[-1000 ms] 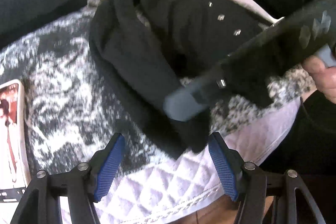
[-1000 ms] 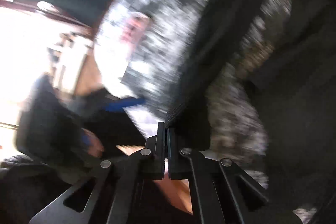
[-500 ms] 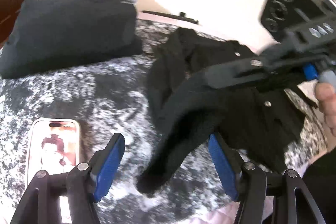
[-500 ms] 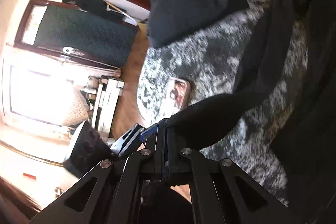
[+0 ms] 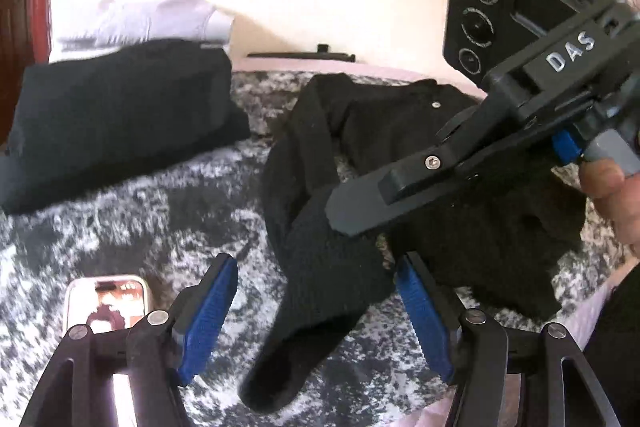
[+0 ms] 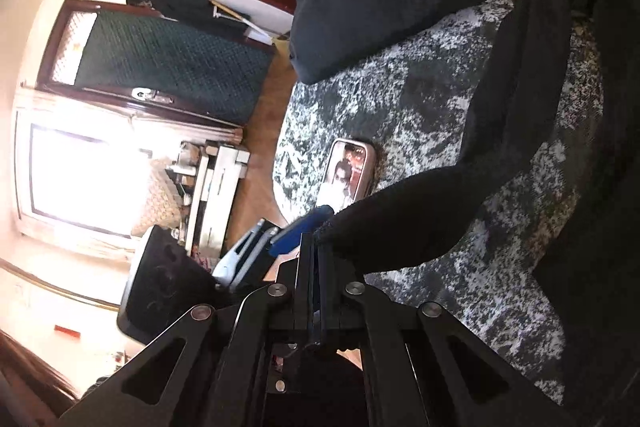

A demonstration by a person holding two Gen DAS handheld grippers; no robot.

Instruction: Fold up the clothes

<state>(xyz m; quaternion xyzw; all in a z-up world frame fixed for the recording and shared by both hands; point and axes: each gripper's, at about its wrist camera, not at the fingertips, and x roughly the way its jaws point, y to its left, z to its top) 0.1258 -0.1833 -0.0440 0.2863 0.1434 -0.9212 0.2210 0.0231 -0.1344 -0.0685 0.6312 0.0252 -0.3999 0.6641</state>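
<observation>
A black buttoned jacket [image 5: 400,131] lies on a grey mottled blanket [image 5: 140,211]. One sleeve [image 5: 328,291] is lifted and hangs toward me. My right gripper [image 5: 348,211] is shut on that sleeve; in the right wrist view the gripper [image 6: 318,247] pinches the sleeve cuff [image 6: 400,223], with the rest of the jacket [image 6: 560,87] at right. My left gripper [image 5: 320,311] is open, its blue pads [image 5: 208,319] either side of the hanging sleeve, not touching it.
A folded black garment [image 5: 116,115] lies at the back left, with a white cloth [image 5: 160,21] behind it. A phone [image 5: 106,301] lies on the blanket by my left finger. The bed edge with pink quilt [image 5: 592,311] is at right.
My right gripper has lifted the sleeve and carried it leftward over the blanket. My left gripper has drawn closer, so the sleeve now hangs between its open fingers.
</observation>
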